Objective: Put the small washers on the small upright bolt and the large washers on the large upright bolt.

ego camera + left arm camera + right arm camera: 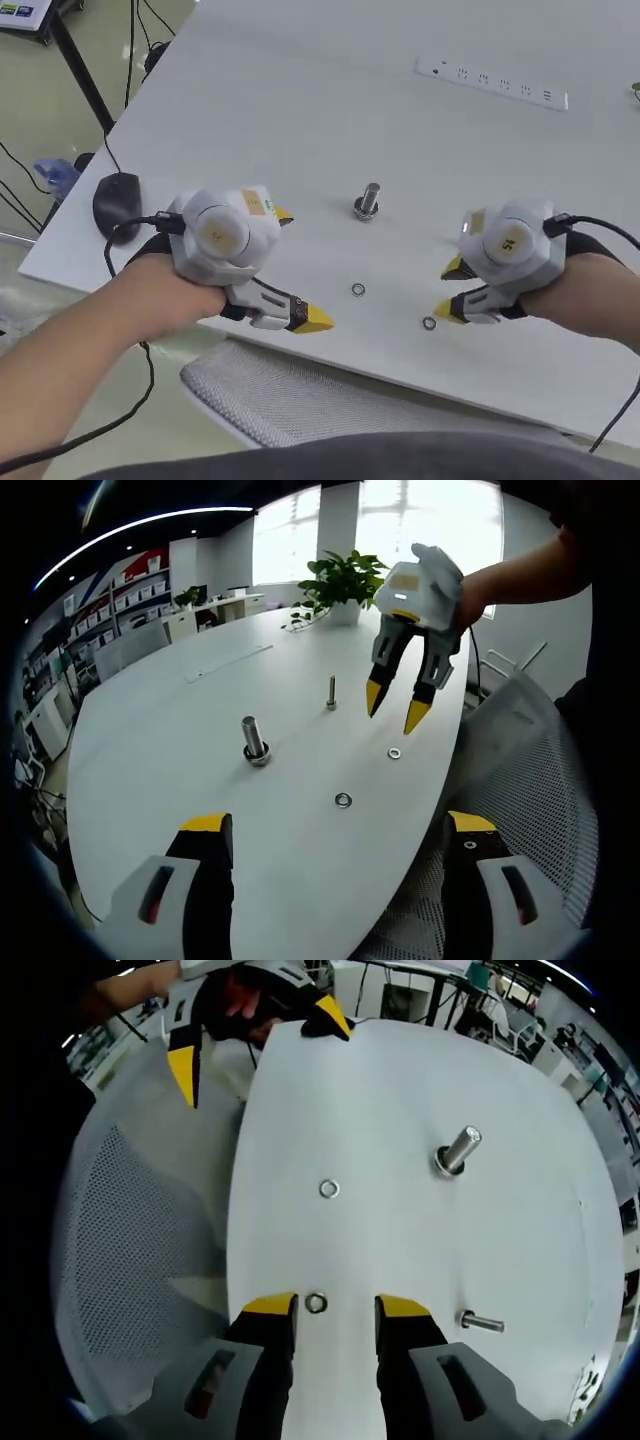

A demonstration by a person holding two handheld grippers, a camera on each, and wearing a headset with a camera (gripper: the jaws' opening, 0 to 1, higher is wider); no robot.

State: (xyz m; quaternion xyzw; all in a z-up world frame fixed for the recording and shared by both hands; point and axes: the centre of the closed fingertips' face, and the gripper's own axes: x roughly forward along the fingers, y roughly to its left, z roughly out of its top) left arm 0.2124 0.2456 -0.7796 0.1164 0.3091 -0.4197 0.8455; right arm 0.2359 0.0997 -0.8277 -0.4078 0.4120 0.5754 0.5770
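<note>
White bench (300, 100), power strip (490, 82) toward the far edge, mesh chair (270, 400) at the near edge. Large upright bolt (367, 200) stands mid-bench. Small upright bolt (331, 692) stands beyond it, as my left gripper view has it.

Two washers lie flat close to the near edge. The middle washer (358, 290) lies between my two tools. The near-edge washer (316, 1303) is at my right tool.

Right gripper (336, 1305): jaws parted, nothing held. The near-edge washer lies in the gap between the tips, closer to one tip, straight ahead along the jaws.

Left gripper (338, 825): jaws wide apart, empty, hanging over the near edge. The middle washer lies just ahead on its centre line.

Judgement: the right hand is the nearer, already straddling its washer. The washer lies flat with its hole facing up, so the tips must reach the bench surface on either side before closing. I cannot tell its size, so I cannot tell which bolt it goes on.
</note>
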